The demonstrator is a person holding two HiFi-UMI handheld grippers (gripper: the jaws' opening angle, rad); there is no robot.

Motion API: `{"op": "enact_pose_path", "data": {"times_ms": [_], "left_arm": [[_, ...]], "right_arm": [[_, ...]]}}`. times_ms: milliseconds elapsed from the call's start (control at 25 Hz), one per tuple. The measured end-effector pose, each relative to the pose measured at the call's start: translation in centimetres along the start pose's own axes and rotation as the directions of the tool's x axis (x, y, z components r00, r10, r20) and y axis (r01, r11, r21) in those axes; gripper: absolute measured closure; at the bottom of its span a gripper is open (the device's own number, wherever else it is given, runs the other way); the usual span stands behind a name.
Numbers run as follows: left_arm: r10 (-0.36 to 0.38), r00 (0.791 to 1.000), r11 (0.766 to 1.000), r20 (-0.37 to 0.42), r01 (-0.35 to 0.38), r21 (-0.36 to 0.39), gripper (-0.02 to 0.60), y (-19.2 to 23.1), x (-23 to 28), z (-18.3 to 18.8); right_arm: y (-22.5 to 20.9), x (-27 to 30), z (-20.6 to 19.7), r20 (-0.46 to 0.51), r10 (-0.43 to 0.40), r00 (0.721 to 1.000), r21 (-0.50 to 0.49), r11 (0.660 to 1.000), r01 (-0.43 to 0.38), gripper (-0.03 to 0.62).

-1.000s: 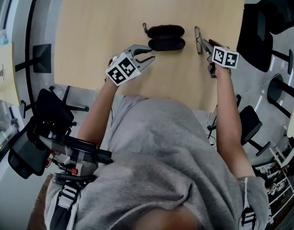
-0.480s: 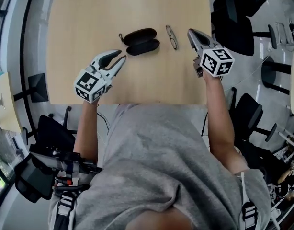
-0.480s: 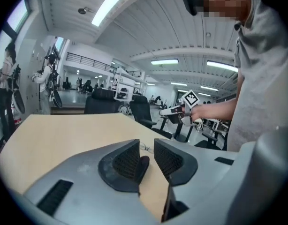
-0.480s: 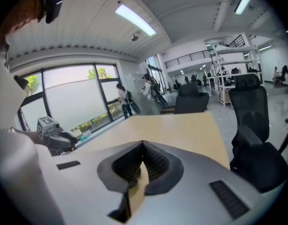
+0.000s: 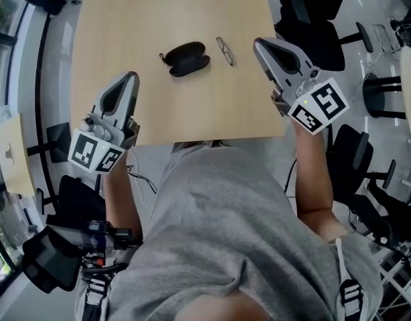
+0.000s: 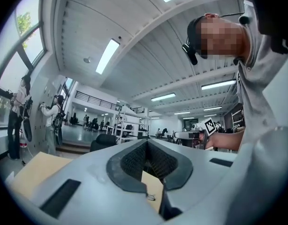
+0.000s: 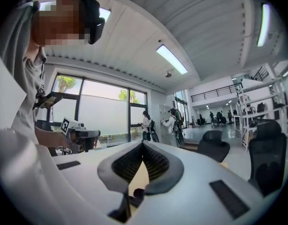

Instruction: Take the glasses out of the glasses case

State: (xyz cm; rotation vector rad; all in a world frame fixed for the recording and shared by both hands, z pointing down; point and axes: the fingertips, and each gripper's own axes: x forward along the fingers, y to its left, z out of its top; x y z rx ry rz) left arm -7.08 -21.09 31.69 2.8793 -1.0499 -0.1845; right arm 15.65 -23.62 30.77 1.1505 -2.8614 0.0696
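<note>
Glasses [image 5: 224, 51]: out of the case, lying on the table just right of it with a narrow gap between; neither gripper touches them.
Glasses case [image 5: 186, 58]: black, lying open with its two halves side by side, towards the middle of the table.
Table [image 5: 125, 19]: light wood.
Left gripper [image 5: 128, 77] [image 6: 146, 142]: jaws have just closed, ribbed pads meeting at the tips with nothing between them; held over the table's near left part, well apart from the case.
Right gripper [image 5: 261, 43] [image 7: 143, 144]: jaws brought together, nothing held; at the table's right edge, right of the glasses and apart from them.
Person [image 5: 232, 233]: grey top, one gripper in each hand.
Office chairs [image 5: 312, 12]: black, standing right of the table.
</note>
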Motion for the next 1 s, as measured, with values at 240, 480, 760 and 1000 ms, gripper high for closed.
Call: {"op": "enact_pose_path", "data": {"times_ms": [240,480,760,1000], "left_arm": [[0.044,0.998,0.993,0.052,-0.049,0.108,0.577,-5.2,-4.9,3.8],[0.095,0.993,0.984,0.065,-0.104,0.145,0.577,-8.5,-10.2,5.7],[0.126,0.988,0.980,0.091,-0.138,0.140,0.577,-8.7,-16.8,7.2],[0.092,0.993,0.986,0.071,-0.101,0.135,0.577,-9.8,-23.8,6.2]], "right_arm": [[6.4,-4.2,4.2,0.039,0.065,0.997,-0.085,0.995,-0.061,0.588],[11.2,-7.5,5.8,0.034,0.097,0.995,-0.103,0.990,-0.094,0.588],[17.1,-8.0,6.0,0.010,0.094,0.996,-0.097,0.991,-0.093,0.588],[24.4,-7.4,5.8,0.018,0.068,0.998,-0.098,0.993,-0.066,0.588]]}}
